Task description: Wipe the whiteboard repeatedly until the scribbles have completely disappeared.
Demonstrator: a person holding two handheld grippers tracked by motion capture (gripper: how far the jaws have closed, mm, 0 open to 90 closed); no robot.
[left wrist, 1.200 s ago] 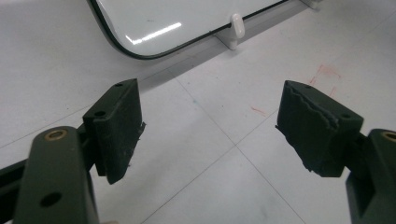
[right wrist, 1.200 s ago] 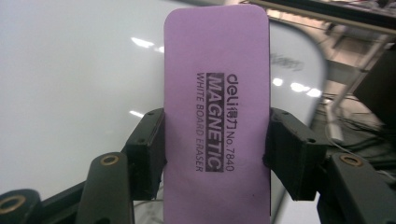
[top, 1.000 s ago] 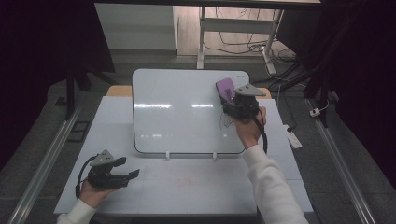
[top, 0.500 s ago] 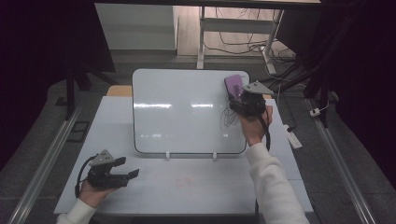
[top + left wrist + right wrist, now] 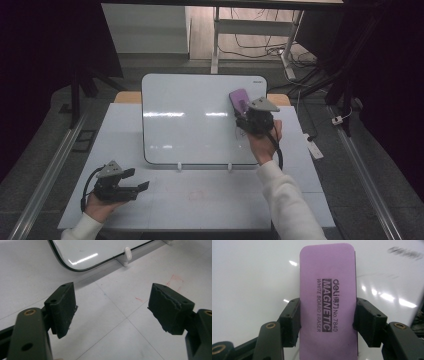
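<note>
We have the purple eraser point(image 5: 328, 302) clamped between the jaws of the right claw point(image 5: 245, 107), pressed on its two long sides so that its flat face can lie against the whiteboard point(image 5: 200, 100) — that, we judge, is why it is held lengthwise and pushed ahead of the hand. It sits over the upper right part of the board, near the right edge, and some dark scribbles show just below the claw, which are probably what we are wiping off.

The left claw point(image 5: 137, 186) rests low on the white desk point(image 5: 210, 200) in front of the board's near left corner, jaws spread and nothing between them; it seems parked there simply to stay out of the way.

The right gripper view gives us what the high view cannot — the print on the eraser's back, "MAGNETIC WHITE BOARD ERASER", and both pads squeezing its sides. The left gripper view shows the board's rounded black-rimmed corner, one of its small white feet point(image 5: 127, 253) and faint red marks point(image 5: 175, 280) on the desk. From above alone we read how far apart our two hands are
</note>
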